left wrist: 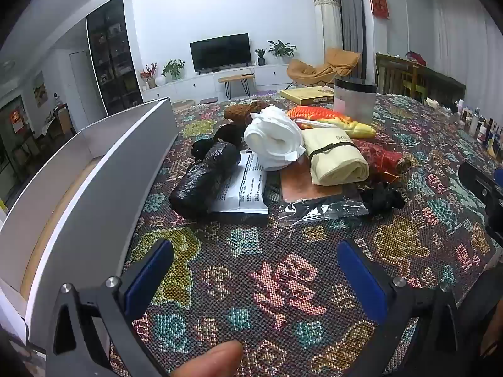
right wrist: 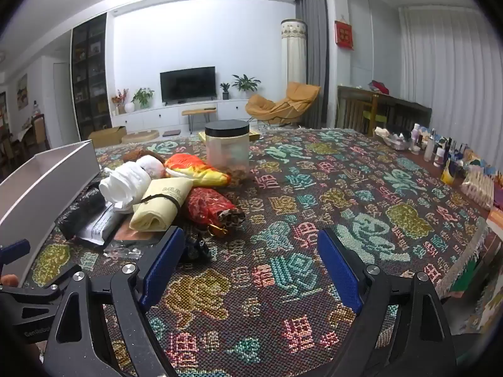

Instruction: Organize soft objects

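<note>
Blue-padded, the left claw (left wrist: 254,270) and right claw (right wrist: 251,260) both gaped wide, holding nothing, above the patterned table (right wrist: 314,194). Beyond them lay the heap: black bag (left wrist: 204,179), white cloth (left wrist: 272,136), cream roll (left wrist: 336,160), beside a grey box (left wrist: 94,169).

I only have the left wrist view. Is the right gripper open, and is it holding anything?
Observer: The right gripper is open, with nothing between its fingers, above the patterned tablecloth.
Operator: What is the clear container behind the fish toy?
Observer: A clear jar with a black lid, standing upright, with something brownish at the bottom.
Operator: Anything past the white box?
Observer: An open cardboard box sits beyond the table's far edge.
</note>
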Action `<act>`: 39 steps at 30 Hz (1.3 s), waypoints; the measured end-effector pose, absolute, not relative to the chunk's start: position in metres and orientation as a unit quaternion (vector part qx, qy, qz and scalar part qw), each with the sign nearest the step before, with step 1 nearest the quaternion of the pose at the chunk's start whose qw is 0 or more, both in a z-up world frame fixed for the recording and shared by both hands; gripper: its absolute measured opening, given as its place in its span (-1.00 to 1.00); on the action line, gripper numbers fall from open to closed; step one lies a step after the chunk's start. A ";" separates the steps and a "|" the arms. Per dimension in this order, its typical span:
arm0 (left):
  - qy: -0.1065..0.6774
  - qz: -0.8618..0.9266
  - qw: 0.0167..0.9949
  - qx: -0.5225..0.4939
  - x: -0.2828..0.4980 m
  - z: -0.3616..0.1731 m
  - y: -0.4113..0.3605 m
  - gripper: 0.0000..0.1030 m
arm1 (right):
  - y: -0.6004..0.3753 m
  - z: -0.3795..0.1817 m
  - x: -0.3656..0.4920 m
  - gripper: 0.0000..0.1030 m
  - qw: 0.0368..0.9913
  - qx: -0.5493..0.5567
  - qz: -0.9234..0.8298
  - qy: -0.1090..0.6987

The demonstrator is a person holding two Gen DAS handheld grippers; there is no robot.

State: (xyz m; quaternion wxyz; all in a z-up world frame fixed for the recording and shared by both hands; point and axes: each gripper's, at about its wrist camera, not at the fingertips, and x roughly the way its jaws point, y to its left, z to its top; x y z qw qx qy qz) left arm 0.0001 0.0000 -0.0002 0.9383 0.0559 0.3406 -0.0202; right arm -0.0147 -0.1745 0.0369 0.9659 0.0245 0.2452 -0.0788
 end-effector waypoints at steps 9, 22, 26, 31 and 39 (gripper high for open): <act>0.341 -0.020 0.938 0.056 0.003 -0.003 0.000 1.00 | -0.175 0.037 -0.015 0.72 0.966 0.025 -0.079 0.245; 0.363 -0.016 0.929 0.074 0.002 -0.013 0.000 1.00 | -0.175 0.037 -0.015 0.72 0.966 0.026 -0.078 0.246; 0.364 -0.017 0.928 0.074 0.003 -0.015 -0.001 1.00 | -0.175 0.037 -0.015 0.72 0.966 0.026 -0.078 0.246; 0.357 -0.020 0.931 0.067 0.006 -0.018 -0.003 1.00 | -0.175 0.037 -0.015 0.72 0.966 0.026 -0.078 0.246; 0.372 -0.023 0.926 0.057 0.012 -0.032 -0.003 1.00 | -0.171 0.035 -0.014 0.72 0.966 0.027 -0.077 0.247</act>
